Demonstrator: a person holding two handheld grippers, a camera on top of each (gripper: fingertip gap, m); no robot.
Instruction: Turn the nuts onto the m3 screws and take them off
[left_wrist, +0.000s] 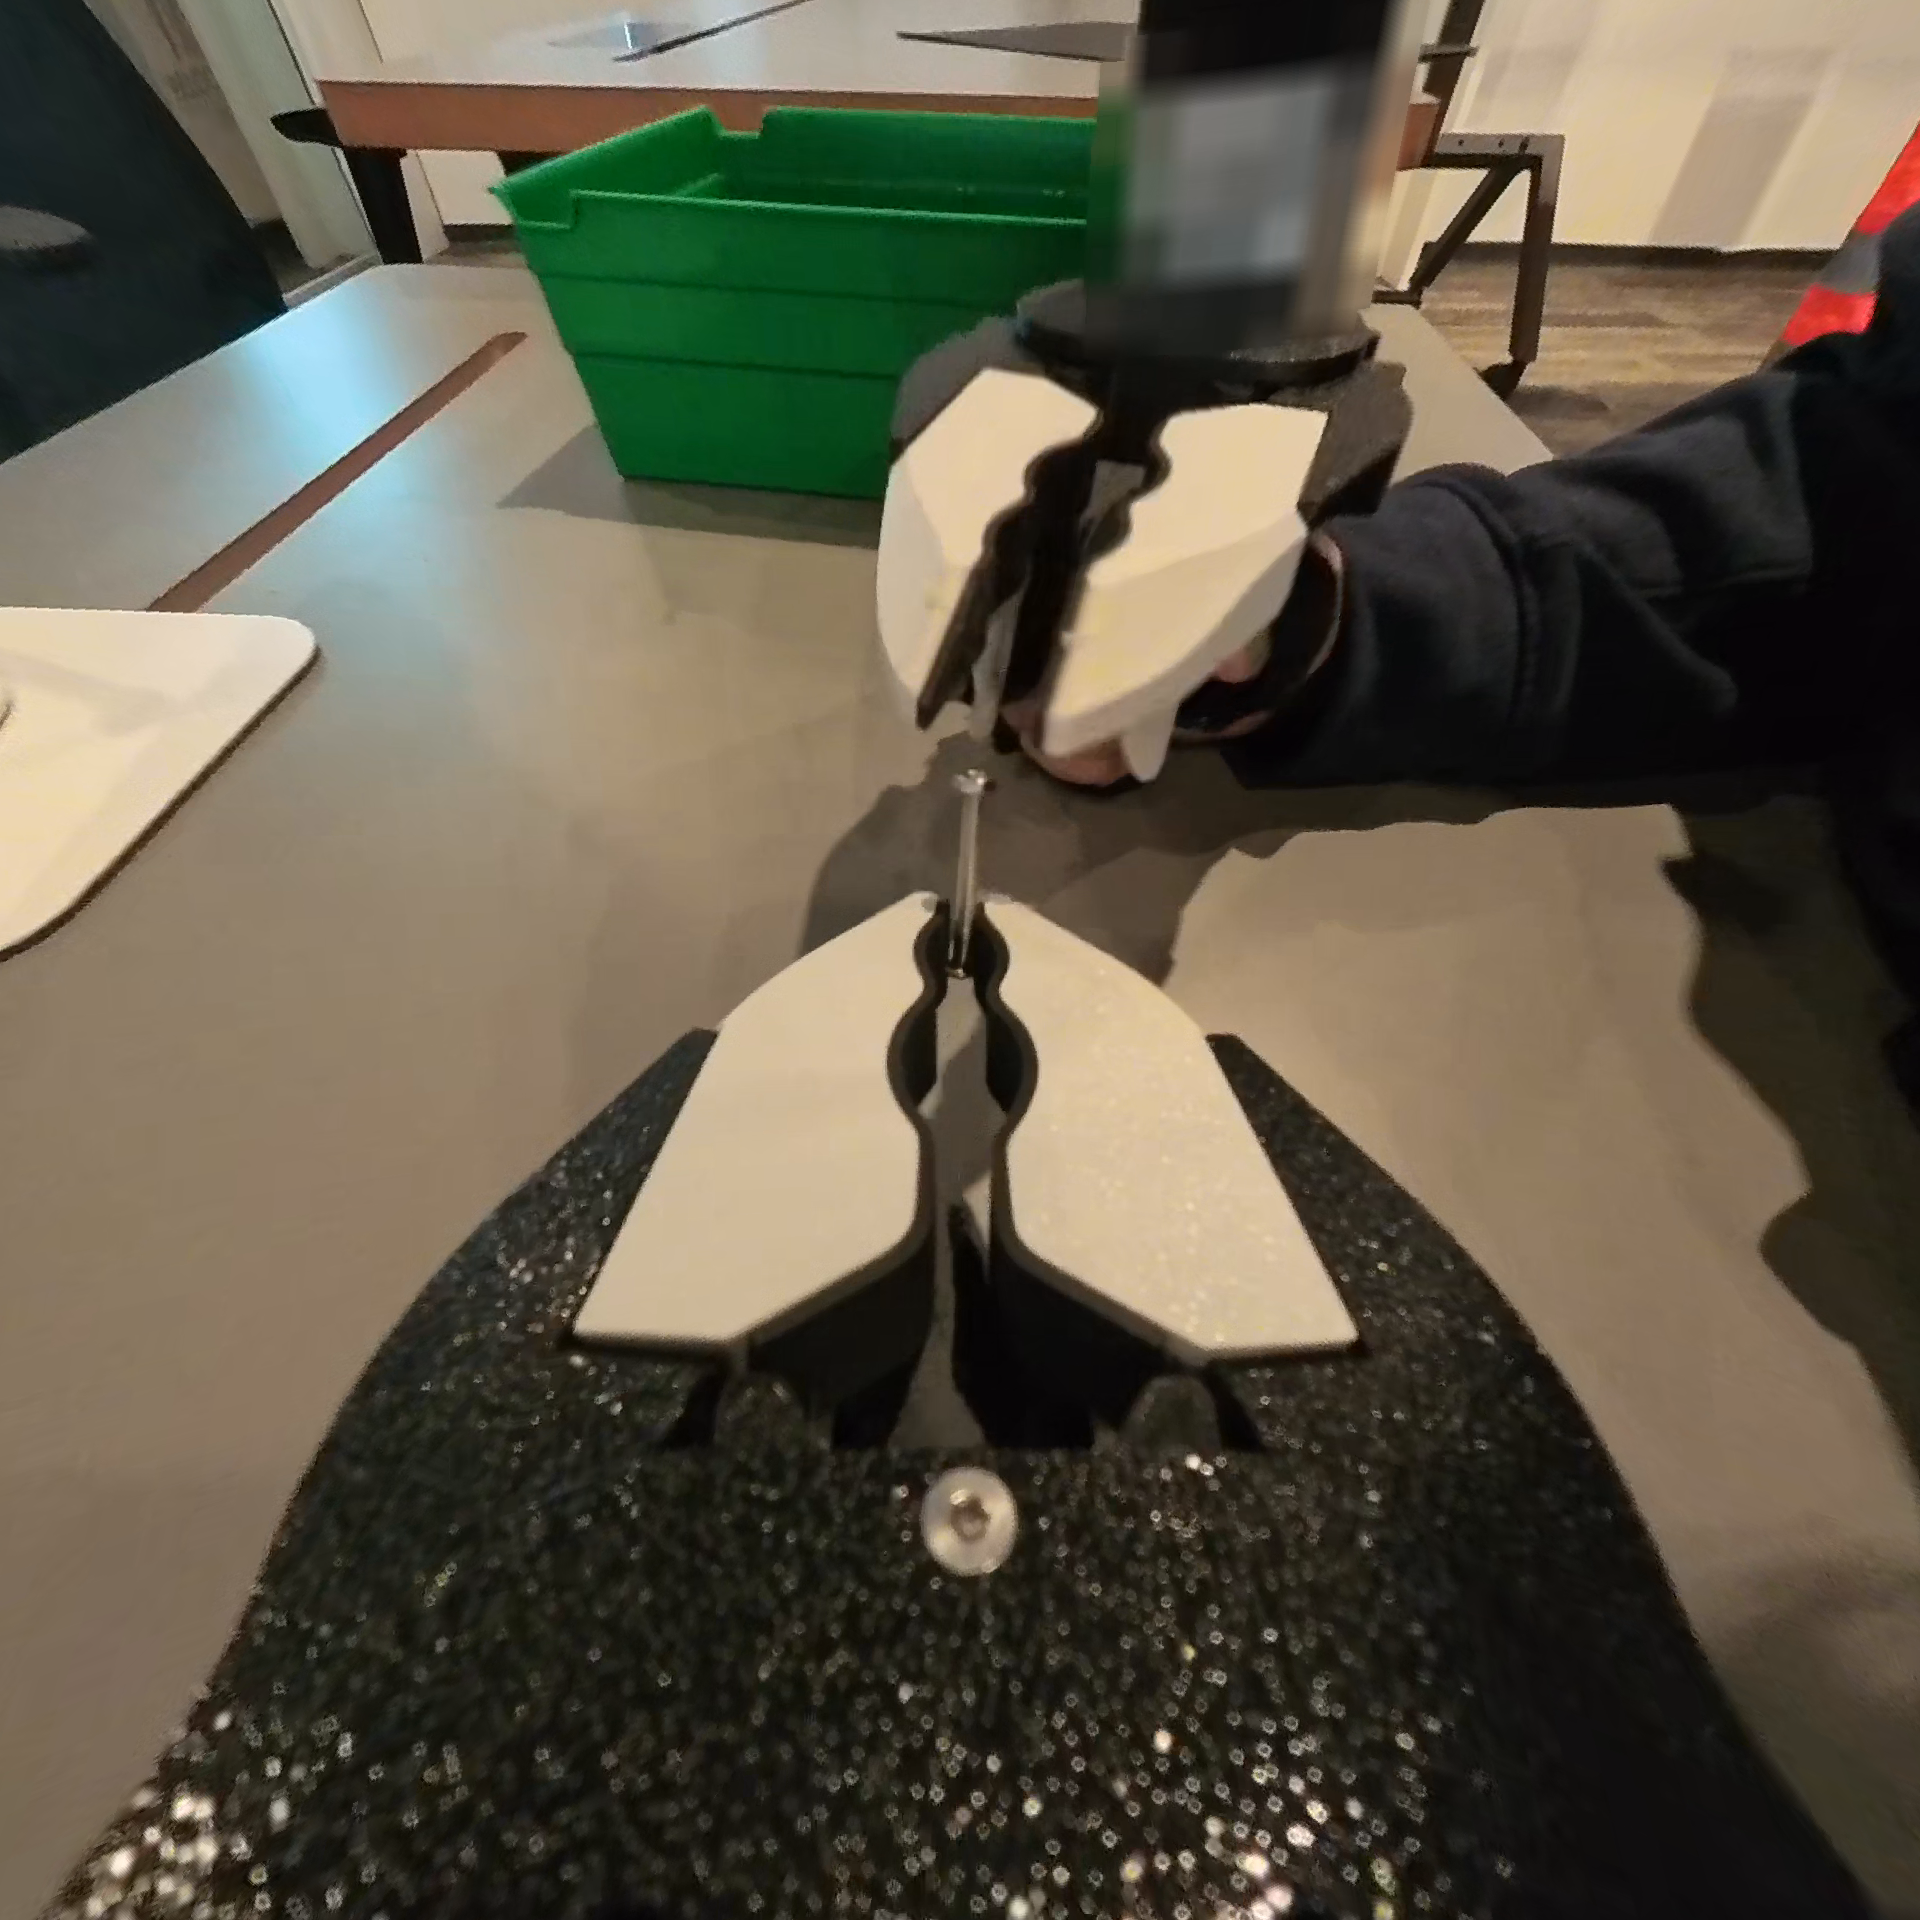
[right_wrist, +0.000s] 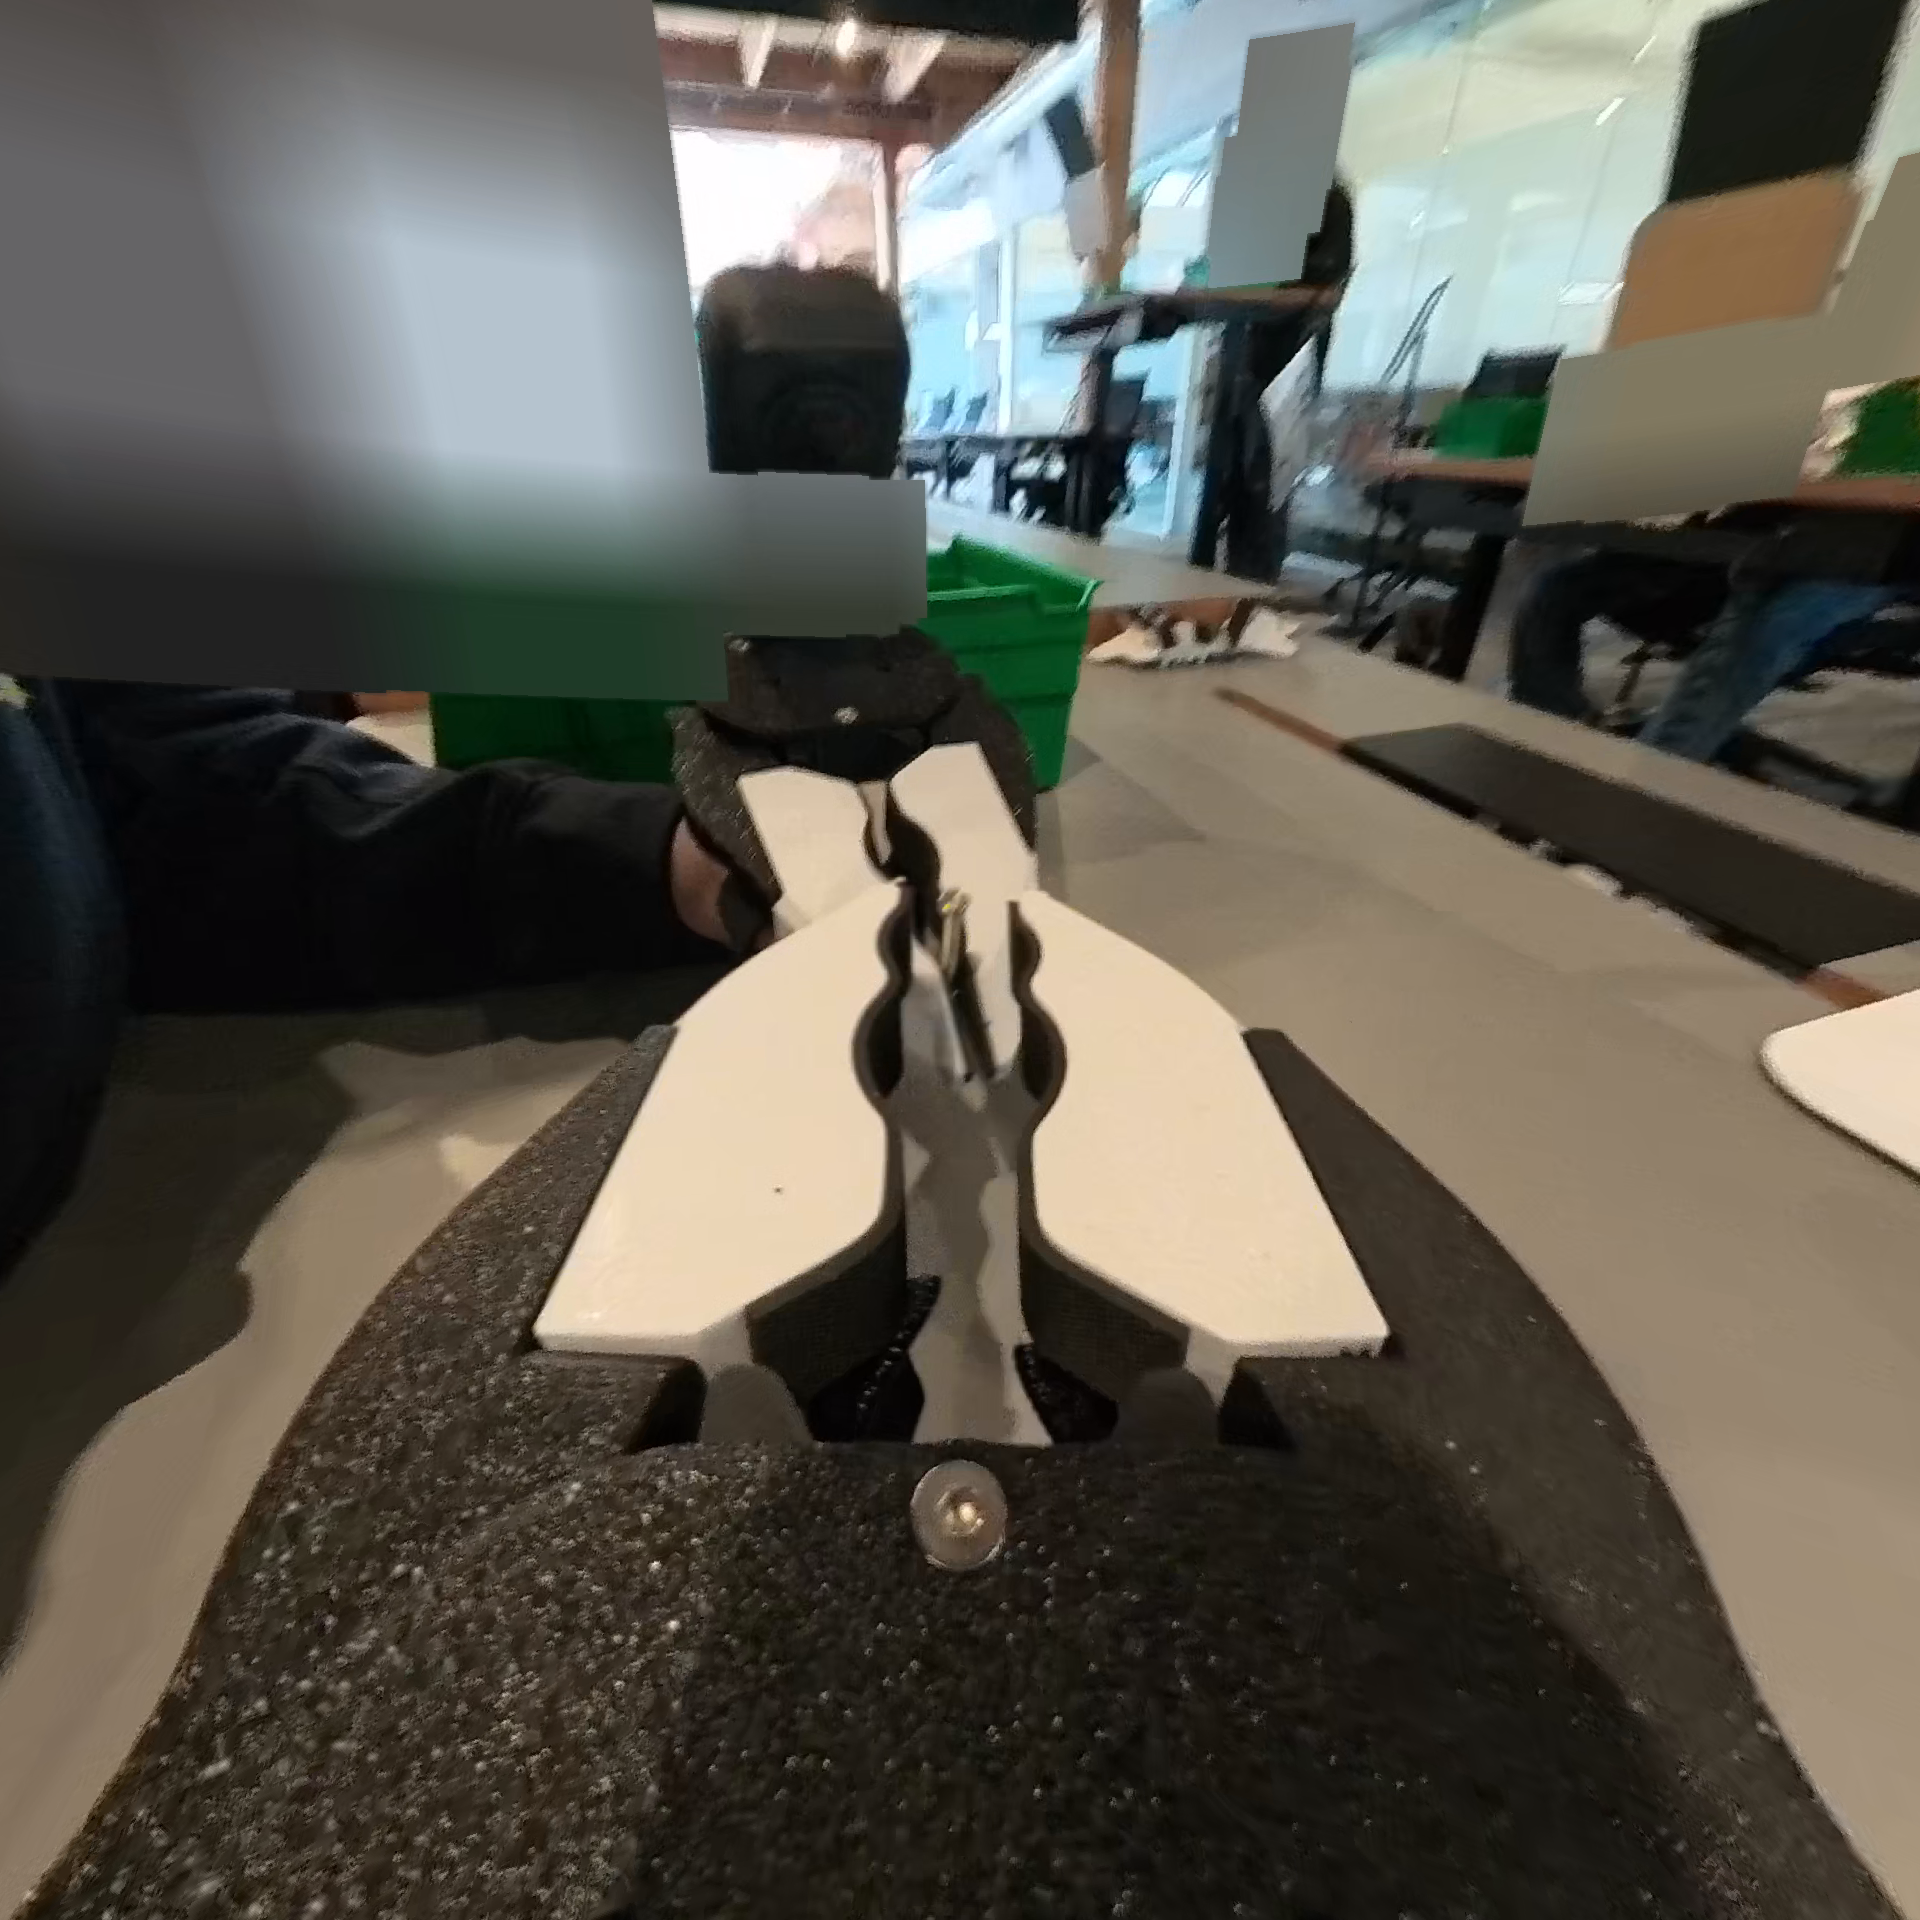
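My left gripper (left_wrist: 961, 912) is shut on a thin silver screw (left_wrist: 968, 852). The screw sticks forward from the fingertips above the grey table (left_wrist: 416, 1039) and ends in a wider silver tip (left_wrist: 974, 779). My right gripper (left_wrist: 977, 722) faces it from beyond, with its jaws apart just off that tip. In the right wrist view my right gripper (right_wrist: 961, 904) is open. The screw's end (right_wrist: 951, 920) shows in the gap between its fingers (right_wrist: 831, 1039) with space on both sides. The left gripper's fingers (right_wrist: 800, 831) show behind.
A green bin (left_wrist: 790, 312) stands at the back of the table and also shows in the right wrist view (right_wrist: 997, 644). A white board (left_wrist: 125, 748) lies at the left. A person's dark sleeve (left_wrist: 1558, 623) reaches in from the right. A black mat (right_wrist: 1662, 831) lies farther off. The tips of one gripper are about 4 cm away from the tips of the other.
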